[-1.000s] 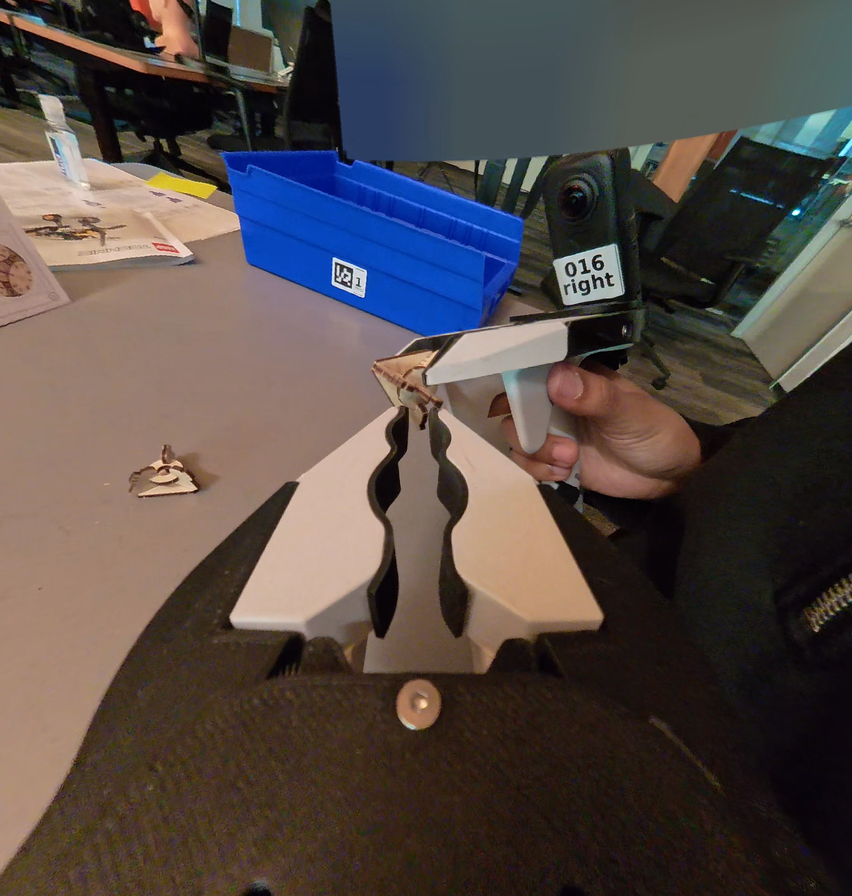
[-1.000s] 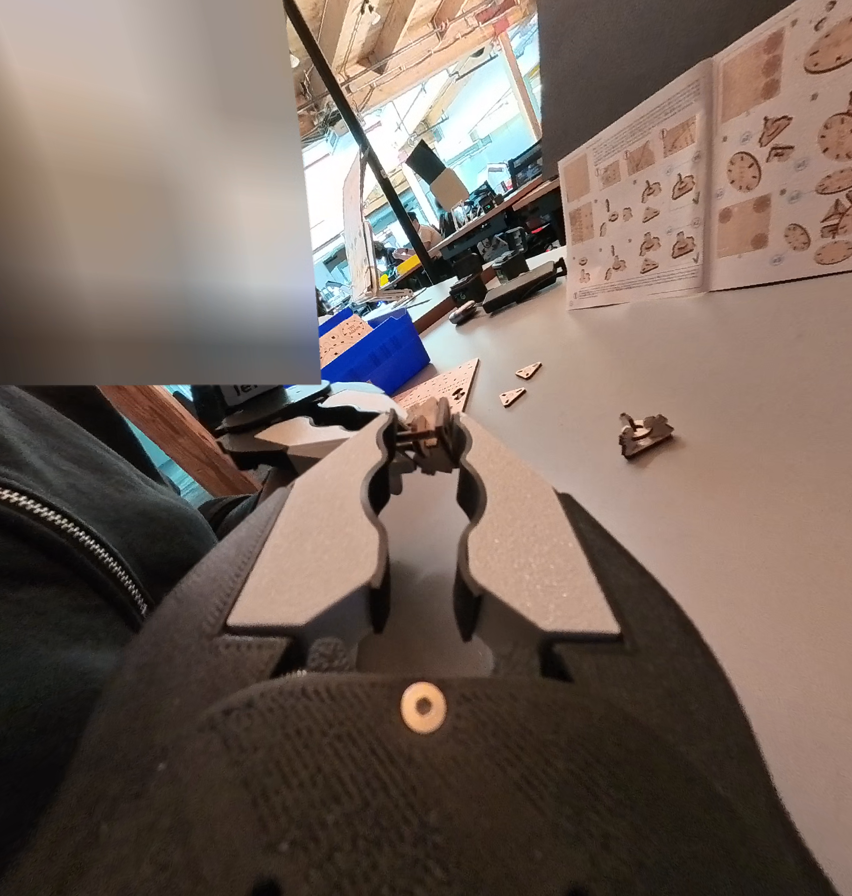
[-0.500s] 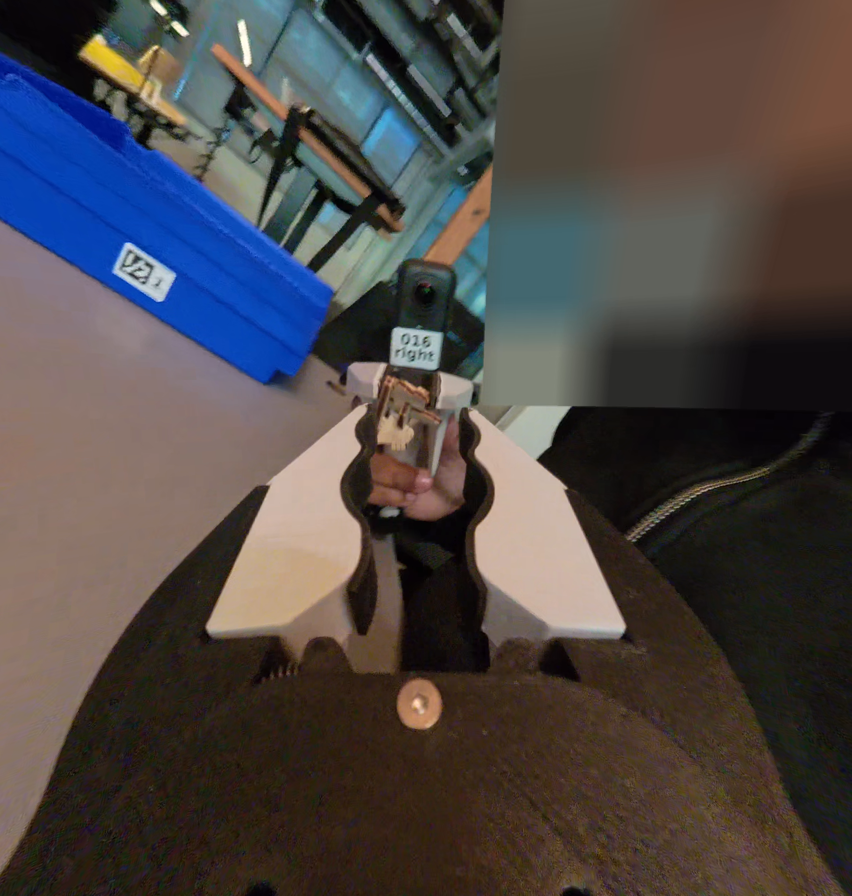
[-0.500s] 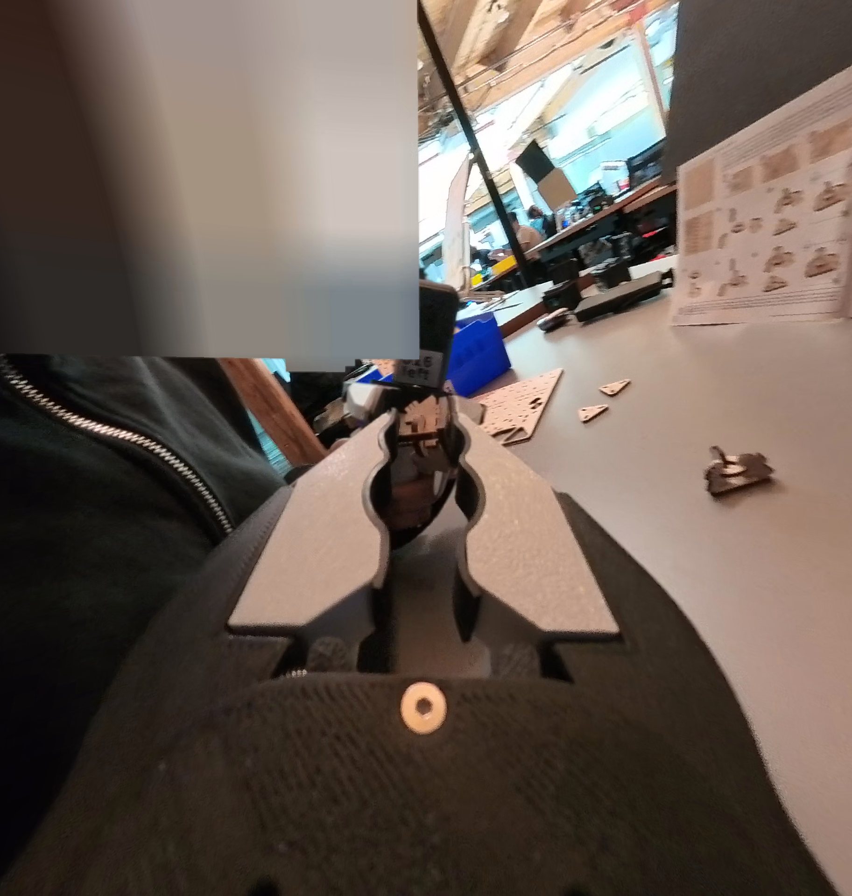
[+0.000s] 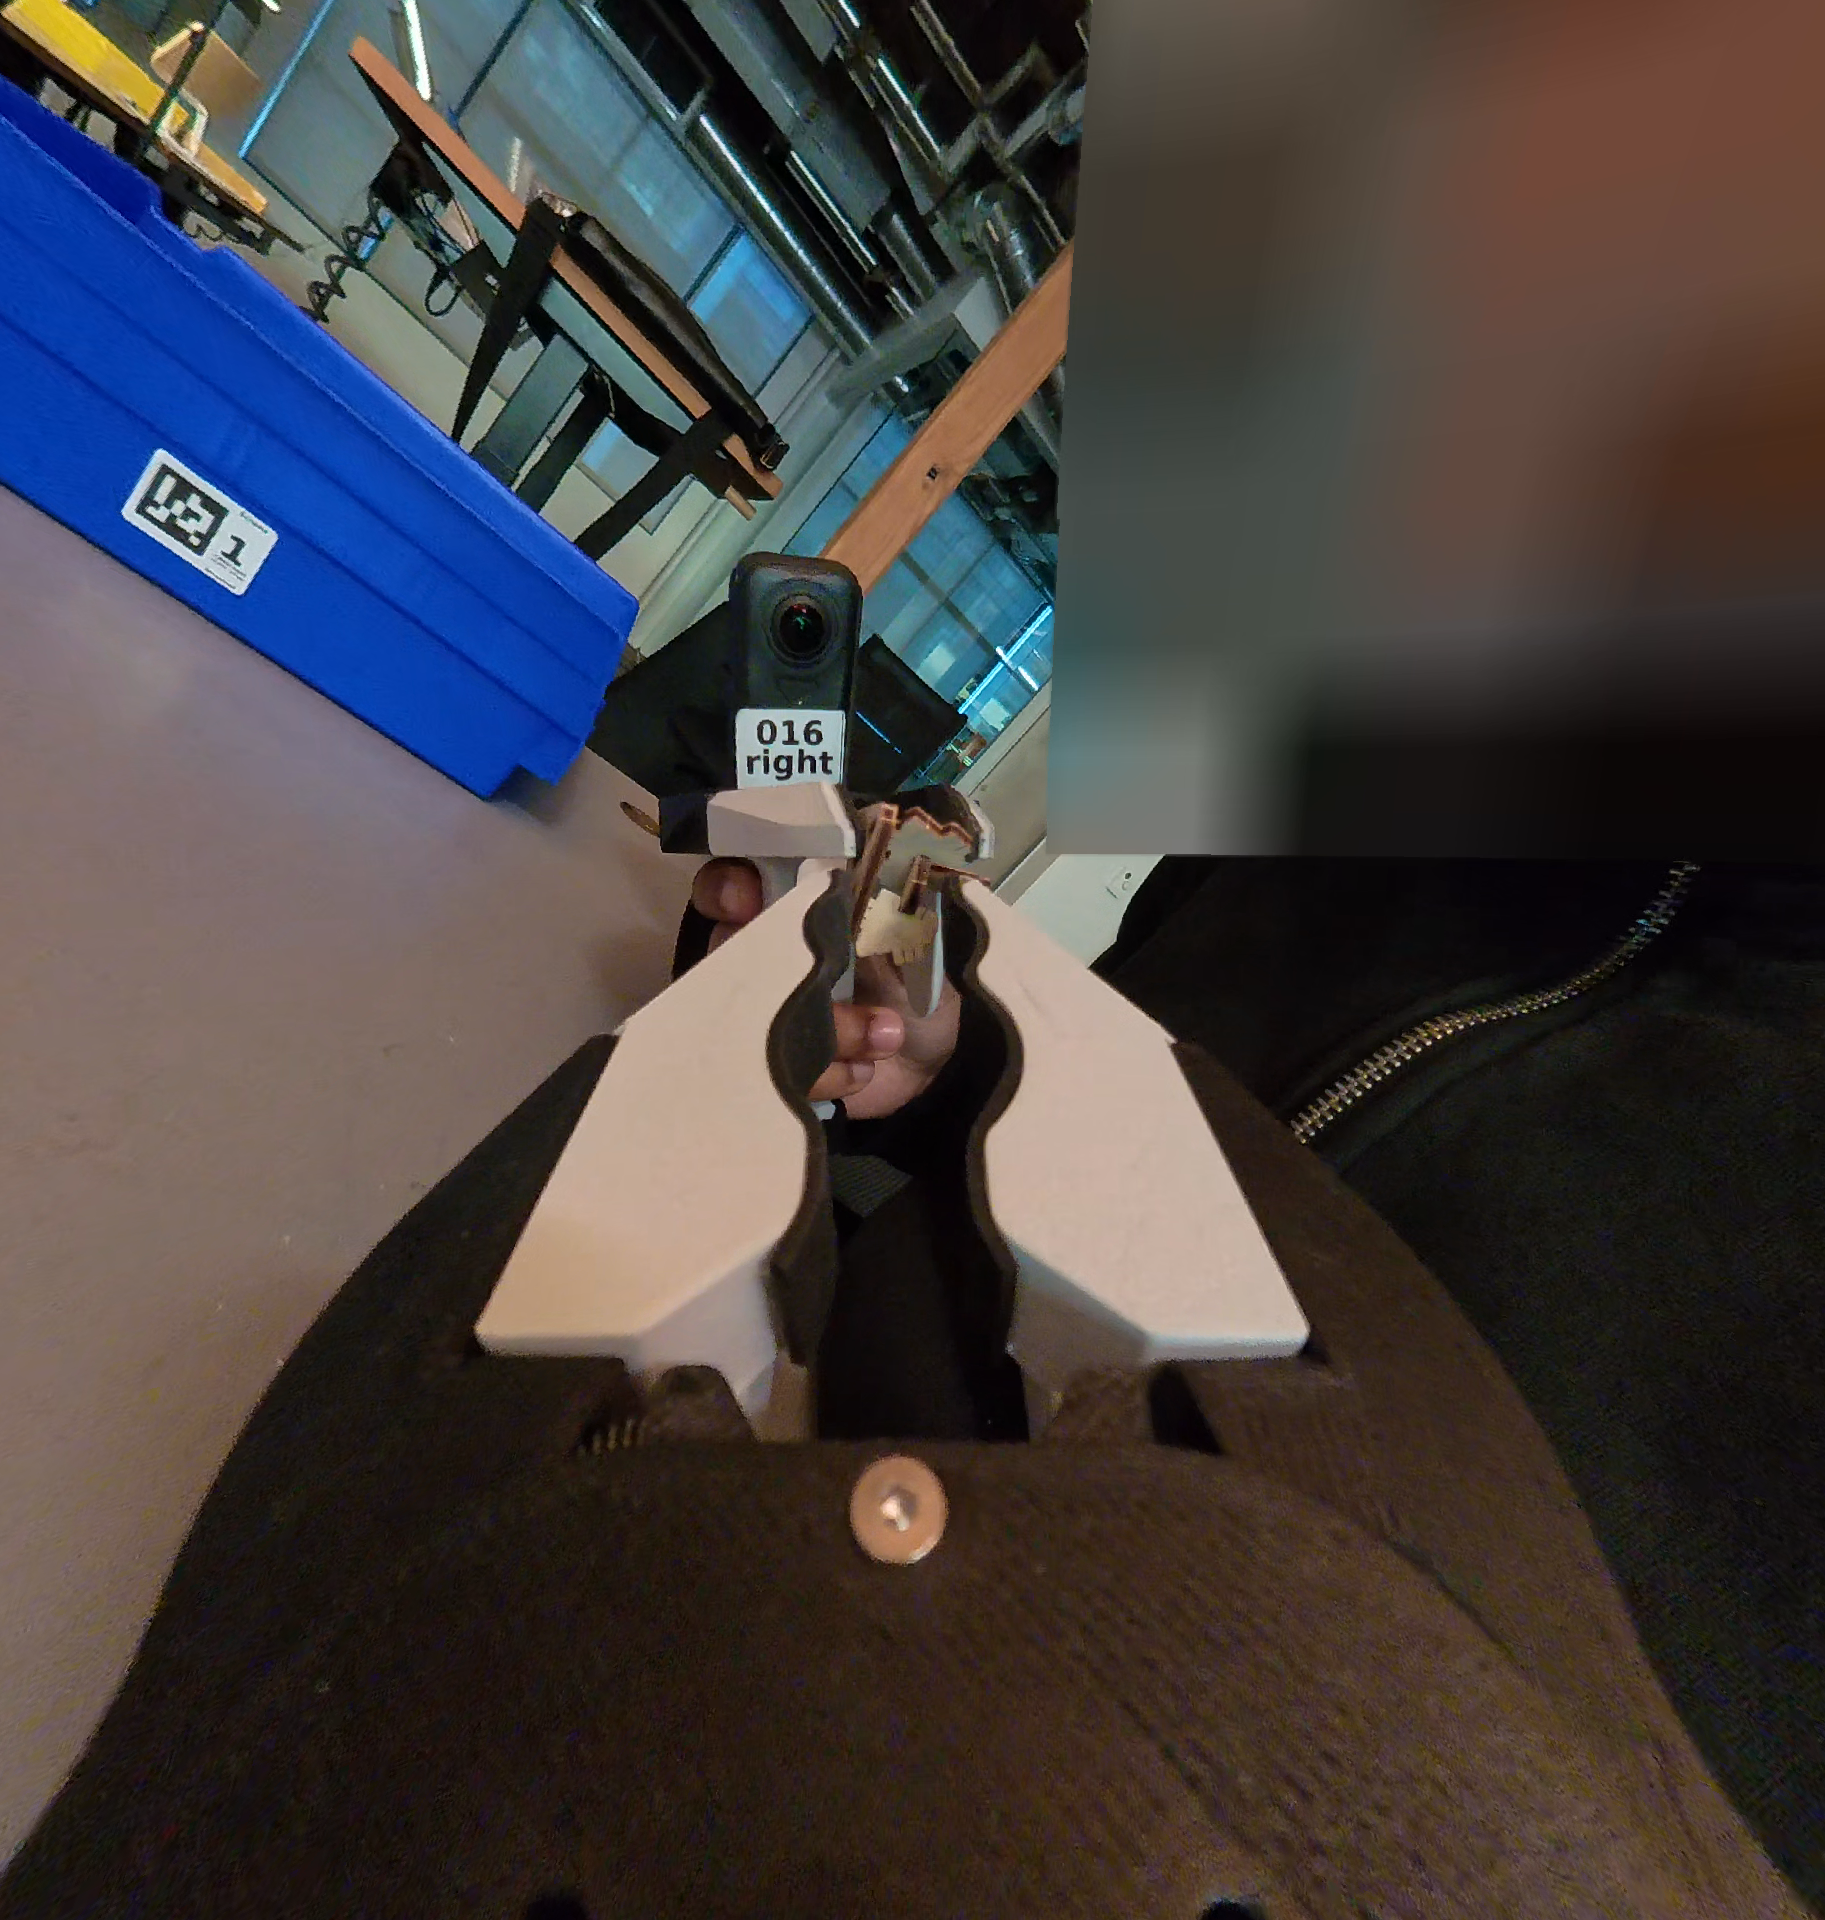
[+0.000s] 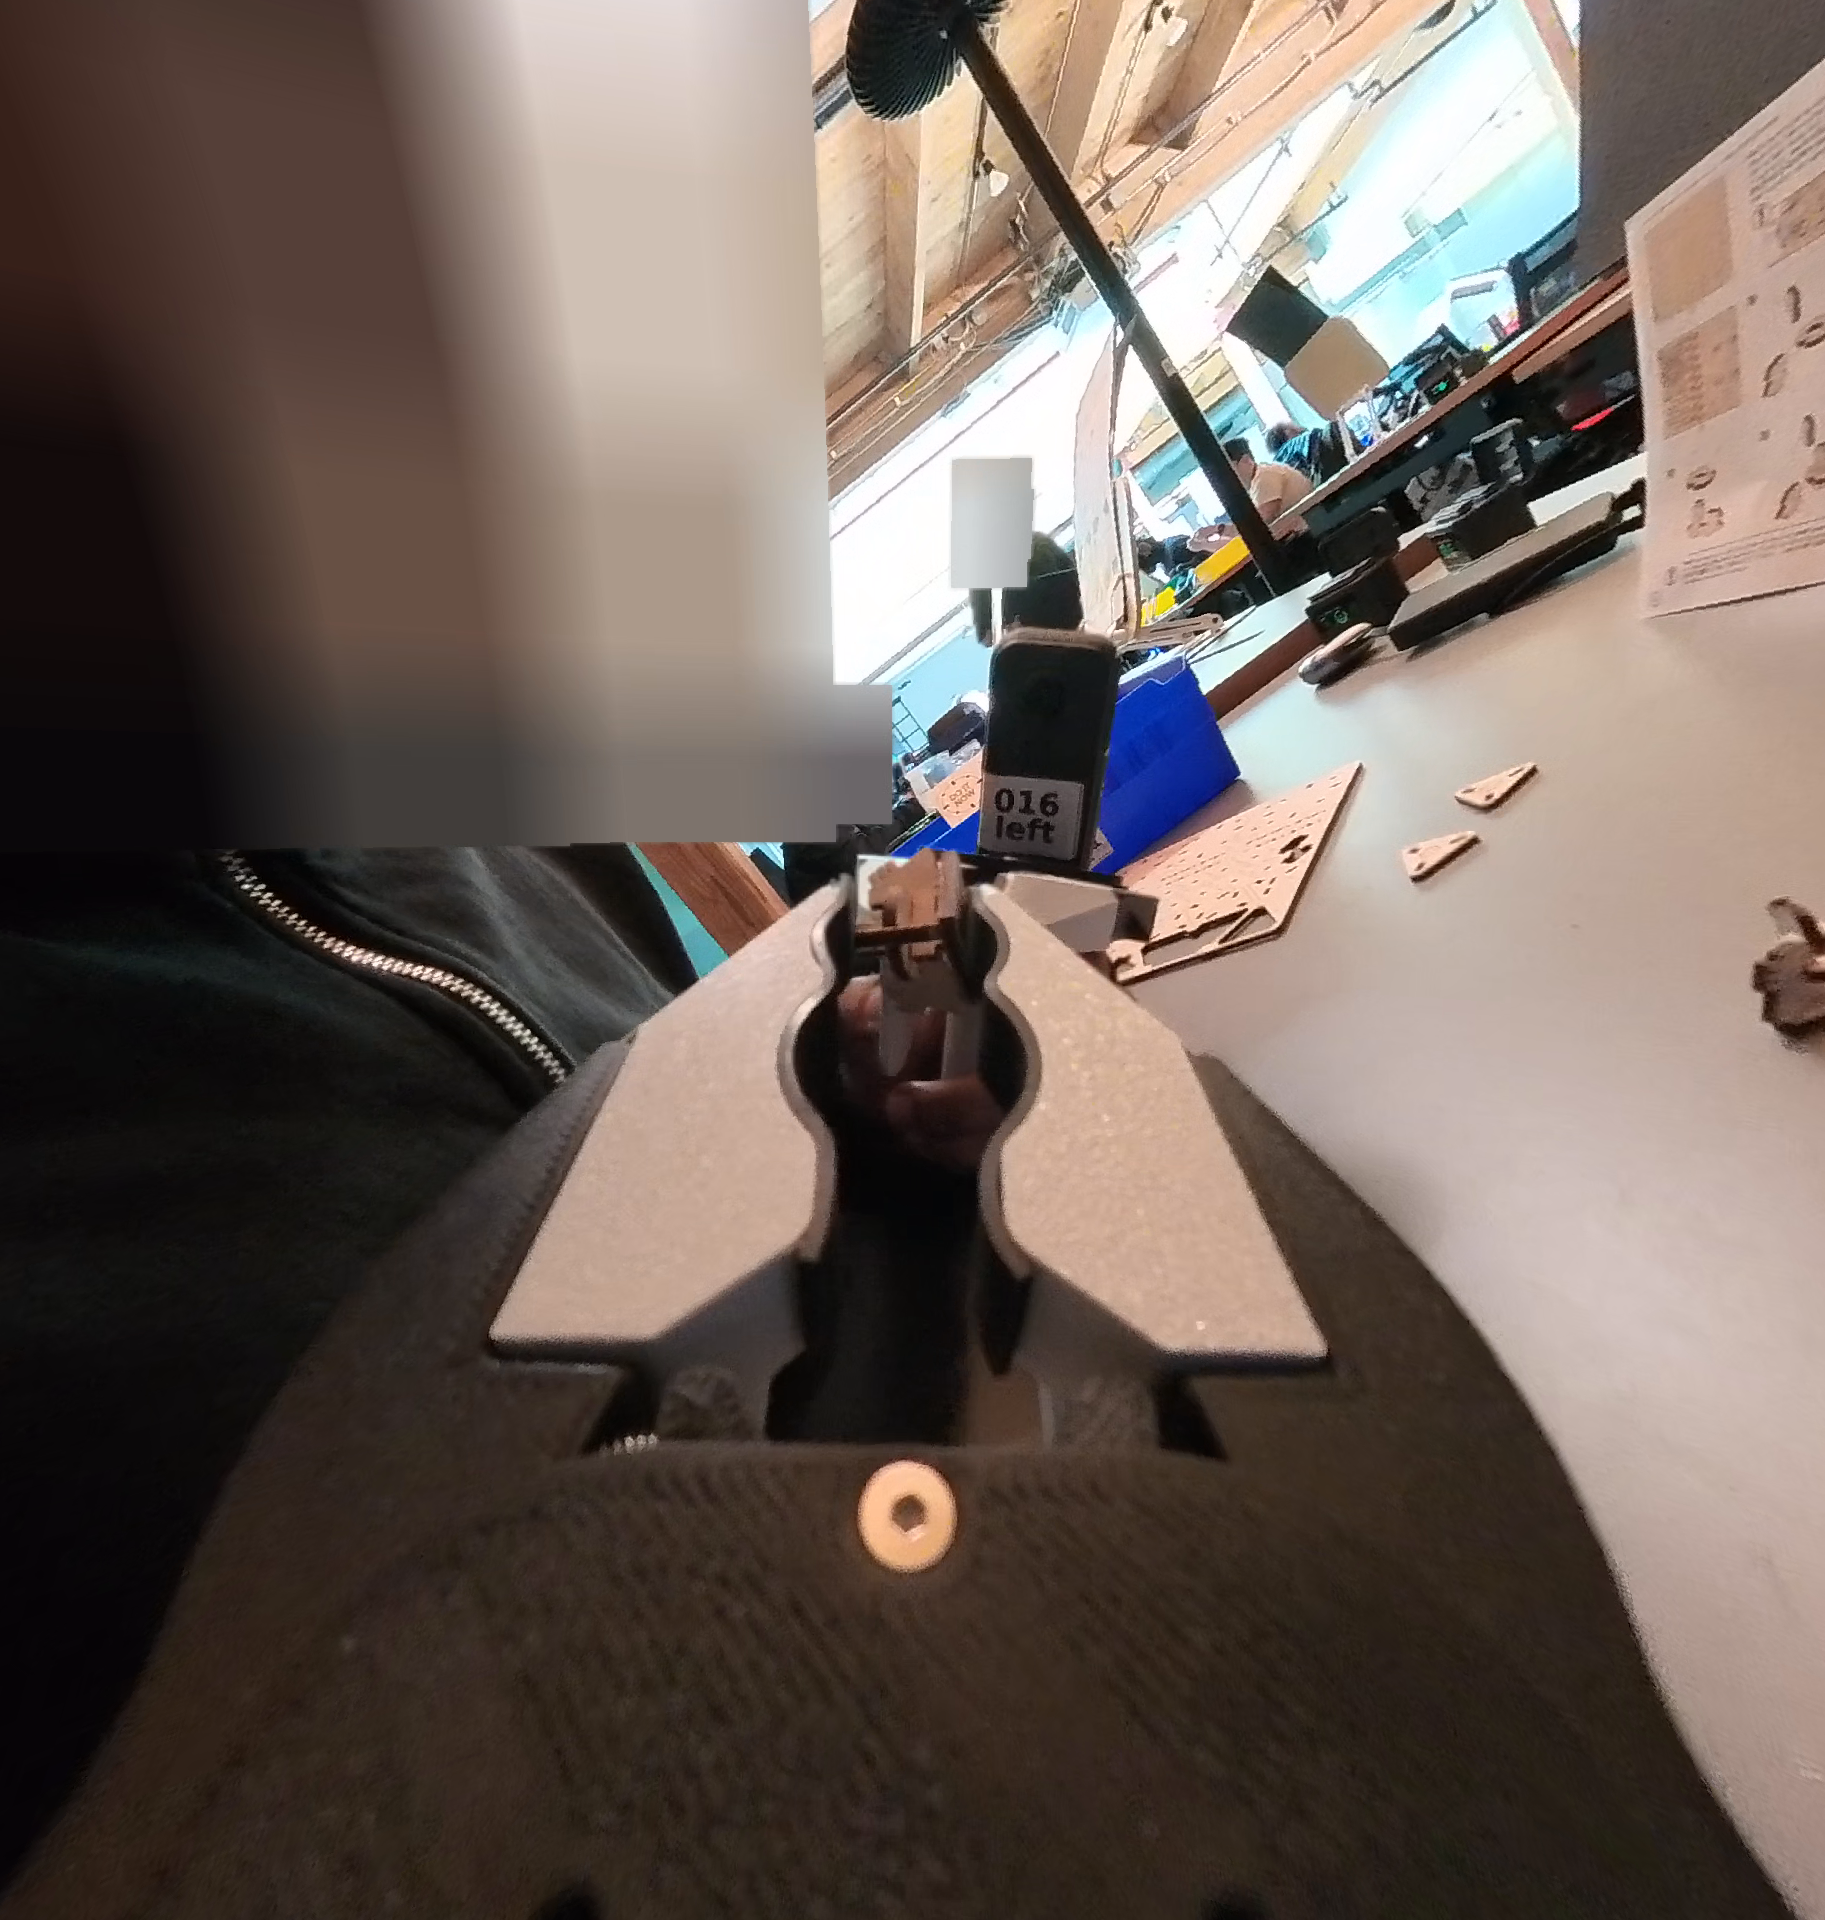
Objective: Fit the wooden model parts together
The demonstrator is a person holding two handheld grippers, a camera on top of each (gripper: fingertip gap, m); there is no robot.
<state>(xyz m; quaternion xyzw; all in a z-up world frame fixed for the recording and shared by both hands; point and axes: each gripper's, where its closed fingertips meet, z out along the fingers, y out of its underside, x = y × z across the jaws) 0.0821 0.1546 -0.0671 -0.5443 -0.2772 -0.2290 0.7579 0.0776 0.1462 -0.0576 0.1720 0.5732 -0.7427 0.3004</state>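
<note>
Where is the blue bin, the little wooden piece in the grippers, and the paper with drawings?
Blue bin (image 5: 264, 436), left wrist view, front wall.
Wooden piece (image 6: 913, 914), right wrist view, its middle.
Paper with drawings (image 6: 1760, 395), right wrist view, page middle.

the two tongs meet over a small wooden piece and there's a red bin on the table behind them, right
Not quite: the bin is blue, not red, as the left wrist view shows. The rest holds: the left tongs and right tongs meet at a small wooden piece above the table.

Printed labels (image 5: 789, 746) on cameras (image 6: 1048, 717), blue bin (image 5: 368, 436)
</note>
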